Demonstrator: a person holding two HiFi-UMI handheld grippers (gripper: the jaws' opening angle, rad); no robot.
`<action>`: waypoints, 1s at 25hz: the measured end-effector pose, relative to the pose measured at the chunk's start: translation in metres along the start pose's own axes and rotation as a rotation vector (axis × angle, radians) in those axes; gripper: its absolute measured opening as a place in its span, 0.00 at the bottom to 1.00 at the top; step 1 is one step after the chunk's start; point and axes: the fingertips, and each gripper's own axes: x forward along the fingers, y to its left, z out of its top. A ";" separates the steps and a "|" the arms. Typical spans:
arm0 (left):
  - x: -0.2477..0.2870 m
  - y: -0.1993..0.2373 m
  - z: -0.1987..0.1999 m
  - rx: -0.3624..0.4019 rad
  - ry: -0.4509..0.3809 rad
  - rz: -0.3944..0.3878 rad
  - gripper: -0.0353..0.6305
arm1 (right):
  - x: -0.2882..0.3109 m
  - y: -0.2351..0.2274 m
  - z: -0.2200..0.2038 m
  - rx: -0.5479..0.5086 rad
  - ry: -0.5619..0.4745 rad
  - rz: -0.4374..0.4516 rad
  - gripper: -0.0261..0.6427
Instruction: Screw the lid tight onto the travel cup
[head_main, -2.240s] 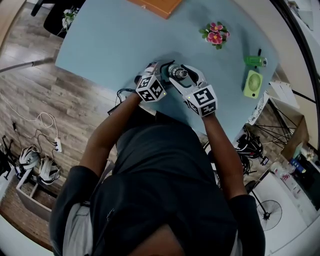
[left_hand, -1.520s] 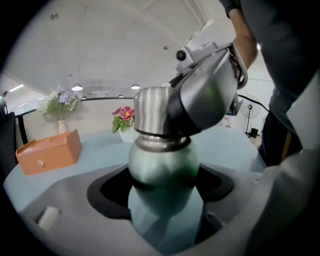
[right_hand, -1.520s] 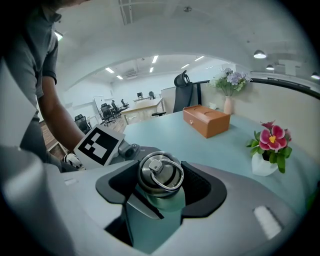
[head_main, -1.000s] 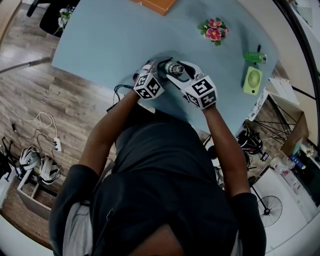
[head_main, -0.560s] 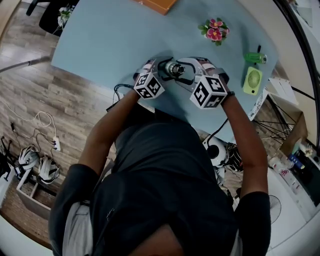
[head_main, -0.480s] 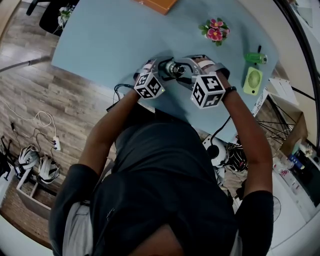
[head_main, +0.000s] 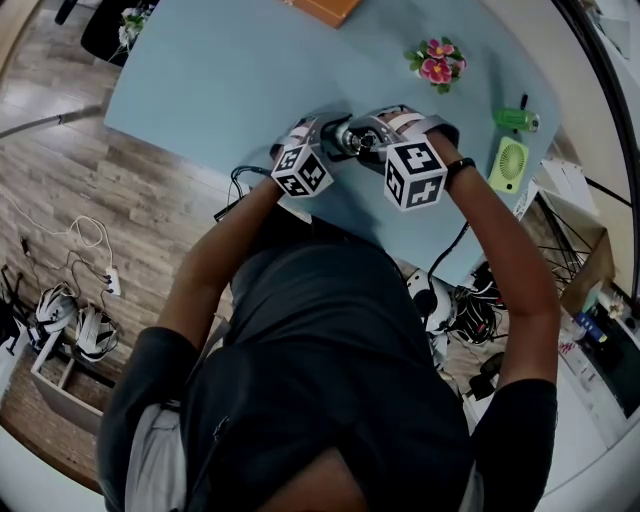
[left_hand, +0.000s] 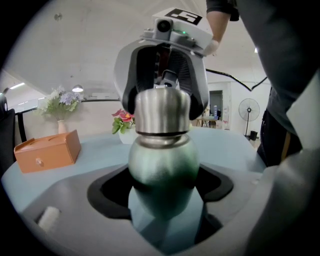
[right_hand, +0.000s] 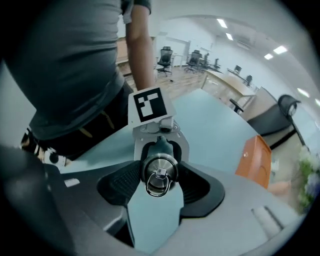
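The travel cup (left_hand: 162, 165) has a green body and a steel lid (left_hand: 162, 112) with a ring on top (right_hand: 159, 176). It is held above the near edge of the pale blue table (head_main: 230, 70), where it shows small in the head view (head_main: 345, 140). My left gripper (left_hand: 165, 189) is shut on the green body. My right gripper (right_hand: 158, 181) comes from the opposite side, shut on the lid, its jaws on either side of the steel cap. In the head view the left gripper (head_main: 322, 140) and right gripper (head_main: 368, 136) meet at the cup.
An orange box (head_main: 325, 8) lies at the table's far edge. Pink flowers (head_main: 436, 62), a green fan (head_main: 507, 165) and a small green item (head_main: 518, 119) sit to the right. Wooden floor with cables lies to the left.
My right gripper has swung round the cup from the near side to the right, wrist turning, still on the lid. The left gripper has barely moved.
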 end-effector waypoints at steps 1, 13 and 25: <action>0.000 0.000 0.000 0.001 0.000 0.001 0.69 | 0.000 -0.001 0.000 0.083 -0.020 -0.008 0.40; -0.001 -0.001 -0.001 -0.008 0.008 0.039 0.69 | -0.012 -0.022 -0.008 1.163 -0.201 -0.603 0.39; -0.001 -0.001 -0.001 -0.014 0.007 0.040 0.69 | -0.012 -0.021 -0.010 1.198 -0.198 -0.606 0.40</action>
